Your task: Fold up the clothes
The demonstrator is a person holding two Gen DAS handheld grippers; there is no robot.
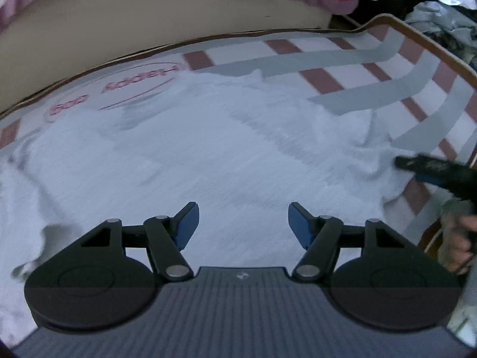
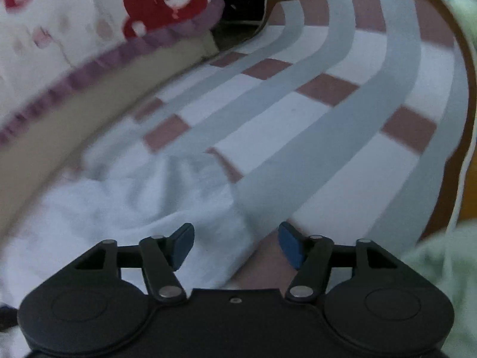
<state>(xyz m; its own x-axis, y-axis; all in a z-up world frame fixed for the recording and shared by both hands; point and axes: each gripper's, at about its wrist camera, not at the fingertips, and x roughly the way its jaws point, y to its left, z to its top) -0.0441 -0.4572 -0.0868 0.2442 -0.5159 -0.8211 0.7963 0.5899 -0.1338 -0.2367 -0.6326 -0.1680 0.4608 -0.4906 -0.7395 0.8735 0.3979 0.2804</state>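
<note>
A white garment lies spread over a striped mat and fills most of the left wrist view. My left gripper hangs open above the middle of the cloth, with nothing between its blue pads. At that view's right edge the right gripper reaches to the garment's rumpled right edge, held by a hand. In the right wrist view the right gripper stands open over the garment's edge, where the cloth meets the mat. Its pads are clear of the cloth.
A cushion with a red bear print and purple trim lies beyond the mat's far edge, over a beige surface. Dark and pale clothes are piled at the far right. The mat has a brown border. Pale green cloth shows at the right.
</note>
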